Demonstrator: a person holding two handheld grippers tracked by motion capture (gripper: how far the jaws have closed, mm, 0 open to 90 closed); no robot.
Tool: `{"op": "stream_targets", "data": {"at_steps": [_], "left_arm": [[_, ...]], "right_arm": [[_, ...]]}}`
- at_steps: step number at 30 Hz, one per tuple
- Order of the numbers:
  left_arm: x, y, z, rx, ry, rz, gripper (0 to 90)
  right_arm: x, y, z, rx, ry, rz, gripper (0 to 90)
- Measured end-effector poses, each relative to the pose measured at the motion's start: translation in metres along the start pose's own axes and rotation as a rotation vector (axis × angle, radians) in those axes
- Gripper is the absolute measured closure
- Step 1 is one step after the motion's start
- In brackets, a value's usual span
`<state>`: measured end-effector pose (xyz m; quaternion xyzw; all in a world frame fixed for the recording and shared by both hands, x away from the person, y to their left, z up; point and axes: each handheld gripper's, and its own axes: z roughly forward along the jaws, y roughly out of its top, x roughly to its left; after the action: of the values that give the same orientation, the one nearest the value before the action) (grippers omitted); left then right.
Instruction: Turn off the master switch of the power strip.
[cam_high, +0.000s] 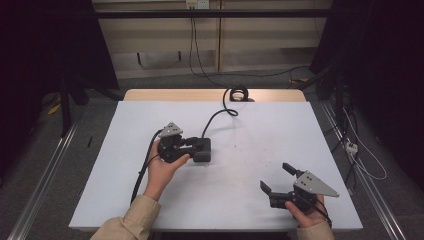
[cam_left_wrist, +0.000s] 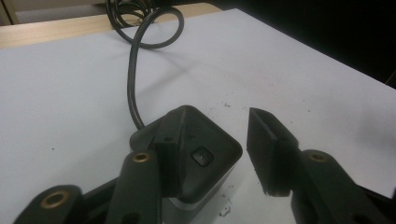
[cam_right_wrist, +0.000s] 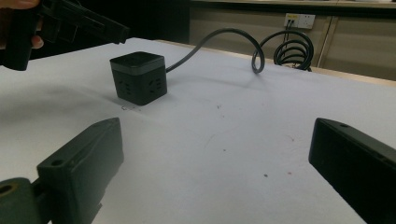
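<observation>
left gripper (cam_high: 192, 145): jaws apart around cube (cam_high: 202, 150), one jaw seems to touch its side, the other clear | right gripper (cam_high: 278, 179): jaws wide, nothing between | cube: mid-table (cam_high: 260, 150), upright, cord (cam_high: 215, 117) running to far edge

A lab-style recording bay, this: a white-covered worktop (cam_high: 260, 200) sits between floor rails (cam_high: 40, 180), dark curtains (cam_high: 30, 50) hang to both sides, loose cables (cam_high: 360, 150) trail over grey floor, and beyond, a wall socket (cam_right_wrist: 299, 20) on beige panelling.
</observation>
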<state>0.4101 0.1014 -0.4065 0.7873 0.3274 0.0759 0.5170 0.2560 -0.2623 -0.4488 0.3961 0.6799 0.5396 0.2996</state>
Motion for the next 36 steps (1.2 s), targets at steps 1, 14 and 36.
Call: {"op": "stream_targets", "data": {"at_steps": [1, 14, 36], "left_arm": [[0.0, 0.0, -0.002, -0.001, -0.002, 0.003, 54.7], [-0.001, 0.001, -0.015, 0.019, -0.014, 0.024, 39.5], [0.002, -0.005, -0.027, -0.003, -0.027, 0.01, 23.2]], "right_arm": [[0.0, 0.0, 0.0, 0.002, -0.001, -0.002, 2.8], [0.001, 0.0, 0.0, 0.001, 0.001, 0.001, 3.0], [0.001, 0.001, 0.0, -0.003, 0.001, 0.001, 3.3]]}}
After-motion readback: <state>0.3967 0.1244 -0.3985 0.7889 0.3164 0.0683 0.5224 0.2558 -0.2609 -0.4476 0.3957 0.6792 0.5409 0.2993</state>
